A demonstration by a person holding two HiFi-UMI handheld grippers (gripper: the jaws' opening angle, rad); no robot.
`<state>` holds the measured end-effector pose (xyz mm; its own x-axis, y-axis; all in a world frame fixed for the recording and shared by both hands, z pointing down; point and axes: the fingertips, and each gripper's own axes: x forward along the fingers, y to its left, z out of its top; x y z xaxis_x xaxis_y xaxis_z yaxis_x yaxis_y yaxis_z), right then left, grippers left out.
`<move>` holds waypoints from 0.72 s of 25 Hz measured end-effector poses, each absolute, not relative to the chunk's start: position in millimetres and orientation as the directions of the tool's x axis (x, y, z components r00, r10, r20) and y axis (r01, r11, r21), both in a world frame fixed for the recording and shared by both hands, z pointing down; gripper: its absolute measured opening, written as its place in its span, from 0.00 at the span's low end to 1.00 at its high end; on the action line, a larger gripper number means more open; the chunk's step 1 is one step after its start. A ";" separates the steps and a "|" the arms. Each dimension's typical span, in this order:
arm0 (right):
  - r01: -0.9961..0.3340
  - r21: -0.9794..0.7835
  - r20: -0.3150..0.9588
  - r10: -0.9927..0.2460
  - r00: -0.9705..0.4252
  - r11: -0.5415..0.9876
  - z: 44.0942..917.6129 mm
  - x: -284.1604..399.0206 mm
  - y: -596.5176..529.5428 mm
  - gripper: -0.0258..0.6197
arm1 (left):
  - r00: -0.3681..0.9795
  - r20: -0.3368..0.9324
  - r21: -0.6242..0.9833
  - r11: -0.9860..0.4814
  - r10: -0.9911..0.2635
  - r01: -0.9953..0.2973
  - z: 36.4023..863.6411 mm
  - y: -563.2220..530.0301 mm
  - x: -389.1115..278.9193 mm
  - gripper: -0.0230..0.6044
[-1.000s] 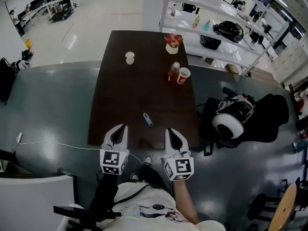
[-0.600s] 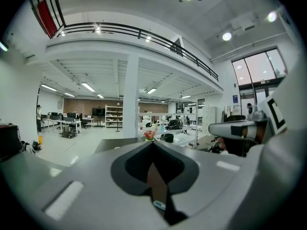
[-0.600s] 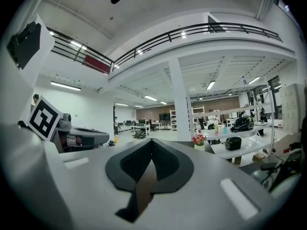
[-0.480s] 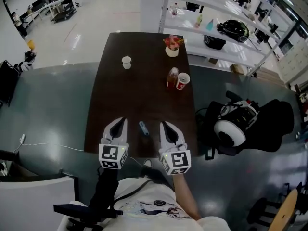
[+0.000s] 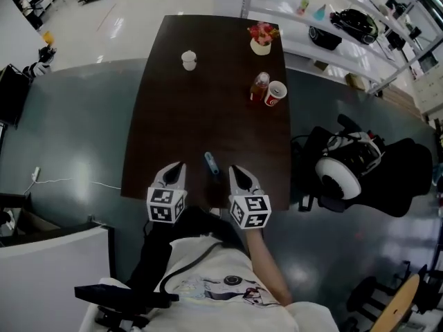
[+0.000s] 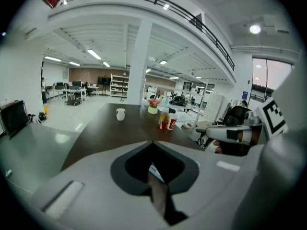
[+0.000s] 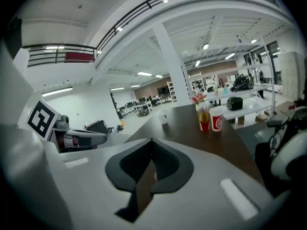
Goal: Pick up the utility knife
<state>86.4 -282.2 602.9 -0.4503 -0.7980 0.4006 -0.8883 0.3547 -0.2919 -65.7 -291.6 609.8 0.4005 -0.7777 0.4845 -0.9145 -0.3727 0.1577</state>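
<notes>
The utility knife, a small blue handle, lies on the dark brown table close to its near edge. My left gripper hangs over that edge just left of the knife, jaws together and holding nothing. On the knife's right, about level with its near end, my right gripper is also shut and empty. Neither touches the knife. In the left gripper view the left gripper points along the table with its tips meeting. In the right gripper view the right gripper shows the same.
Further up the table stand a white cup, a flower pot, a bottle and a red paper cup. A black chair carrying a white headset stands right of the table. White shelves are behind. A cable crosses the floor on the left.
Both grippers have come down and moved toward the table's near edge, so they now flank the knife. Their jaws stayed shut. The knife has not moved on the table.
</notes>
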 end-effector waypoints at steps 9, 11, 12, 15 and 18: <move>-0.857 -0.467 0.608 -0.625 -0.489 0.217 714.1 79.6 -282.1 0.05 | 0.416 0.704 0.276 -0.318 -0.575 -0.907 721.4 -282.4 -67.5 0.03; -0.855 -0.477 0.636 -0.592 -0.496 0.204 733.3 77.9 -285.2 0.08 | 0.428 0.720 0.299 -0.312 -0.546 -0.902 735.9 -282.2 -65.2 0.03; -0.855 -0.479 0.649 -0.575 -0.498 0.199 742.1 77.3 -285.6 0.09 | 0.433 0.729 0.311 -0.307 -0.531 -0.900 742.8 -280.6 -64.2 0.03; -0.856 -0.482 0.688 -0.523 -0.503 0.189 765.4 73.3 -284.1 0.10 | 0.441 0.759 0.341 -0.283 -0.479 -0.896 763.2 -272.7 -65.3 0.03; -0.863 -0.471 0.730 -0.468 -0.498 0.184 783.8 67.4 -282.2 0.11 | 0.437 0.787 0.361 -0.250 -0.436 -0.898 778.1 -267.6 -72.7 0.03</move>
